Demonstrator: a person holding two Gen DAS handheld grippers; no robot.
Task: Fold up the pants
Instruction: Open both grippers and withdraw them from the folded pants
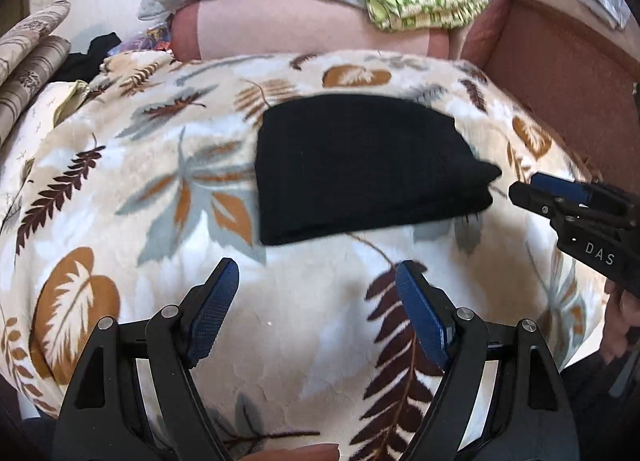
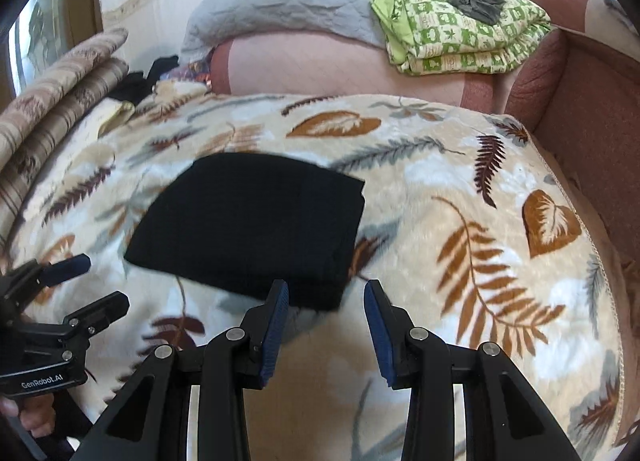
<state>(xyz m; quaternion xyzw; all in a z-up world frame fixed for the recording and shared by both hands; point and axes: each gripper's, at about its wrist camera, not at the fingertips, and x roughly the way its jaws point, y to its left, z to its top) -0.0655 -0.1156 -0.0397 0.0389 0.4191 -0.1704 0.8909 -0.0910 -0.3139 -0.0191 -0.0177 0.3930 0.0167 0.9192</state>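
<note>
A: Where are the pants (image 1: 368,169)?
B: Folded into a compact block mid-blanket (image 1: 120,165), toward its far edge.
A: The fingers?
B: Left gripper (image 1: 318,313) and right gripper (image 2: 326,325) both spread, holding nothing, just short of the pants.
A: Step?
B: Folding looks finished; next, perhaps tidy the near right corner.

Bare leaf-patterned plush blanket (image 2: 460,189) surrounds the folded black fabric pants (image 2: 248,221) on all sides. Striped beige cushions (image 2: 60,101) crowd its left edge. A reddish-brown upholstered sofa armrest (image 2: 592,109) walls its right edge.
</note>
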